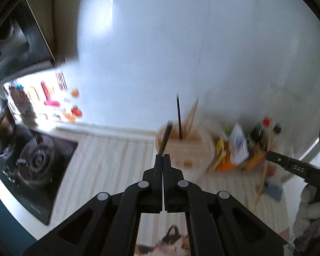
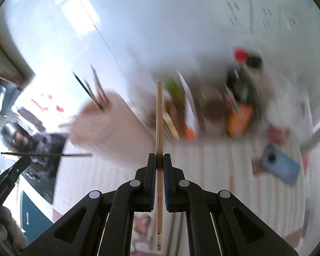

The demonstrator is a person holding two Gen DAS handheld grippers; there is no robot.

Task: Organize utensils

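Observation:
My left gripper (image 1: 163,156) is shut on a dark chopstick (image 1: 165,136) that sticks up out of its tips, just in front of the wooden utensil holder (image 1: 187,147). A black chopstick (image 1: 178,115) and pale wooden ones (image 1: 192,114) stand in that holder. In the right wrist view my right gripper (image 2: 159,158) is shut on a light wooden chopstick (image 2: 159,115) held upright between the pads. The left gripper (image 2: 25,159) shows at the left edge with its dark chopstick (image 2: 49,154) lying level. The holder (image 2: 96,123) stands to the left behind. Both views are blurred.
A black hob (image 1: 34,162) with a pot (image 1: 0,115) lies at the left. Sauce bottles (image 2: 243,81) and packets (image 1: 237,143) crowd the wall right of the holder. A blue phone (image 2: 281,168) lies on the striped counter (image 1: 108,160). A white wall (image 1: 160,42) rises behind.

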